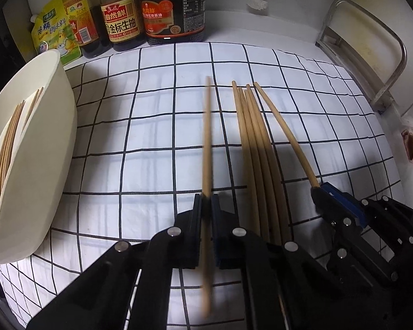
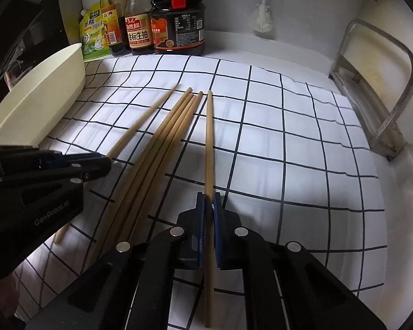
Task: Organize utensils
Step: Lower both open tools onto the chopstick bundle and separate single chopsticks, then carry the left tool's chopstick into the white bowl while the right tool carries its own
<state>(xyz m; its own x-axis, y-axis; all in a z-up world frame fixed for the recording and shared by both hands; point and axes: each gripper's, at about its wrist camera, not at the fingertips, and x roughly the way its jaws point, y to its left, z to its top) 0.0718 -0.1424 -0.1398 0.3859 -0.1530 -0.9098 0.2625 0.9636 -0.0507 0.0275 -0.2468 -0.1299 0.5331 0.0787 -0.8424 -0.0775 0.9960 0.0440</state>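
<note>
My left gripper [image 1: 206,196] is shut on one wooden chopstick [image 1: 206,143], blurred and held above the checked cloth. My right gripper [image 2: 208,196] is shut on another chopstick [image 2: 209,143]; it also shows in the left wrist view [image 1: 315,189], gripping the rightmost stick [image 1: 283,132]. Several loose chopsticks [image 1: 250,143] lie side by side on the cloth between the two held ones, also seen in the right wrist view [image 2: 162,137]. A cream bin [image 1: 41,148] at the left holds several chopsticks [image 1: 8,148]. The left gripper appears in the right wrist view [image 2: 107,165].
A white cloth with a black grid [image 1: 151,137] covers the counter. Sauce bottles [image 1: 173,8] and a yellow pouch [image 1: 52,27] stand along the back wall. A metal rack [image 1: 371,55] stands at the right. A white brush [image 2: 261,19] hangs on the wall.
</note>
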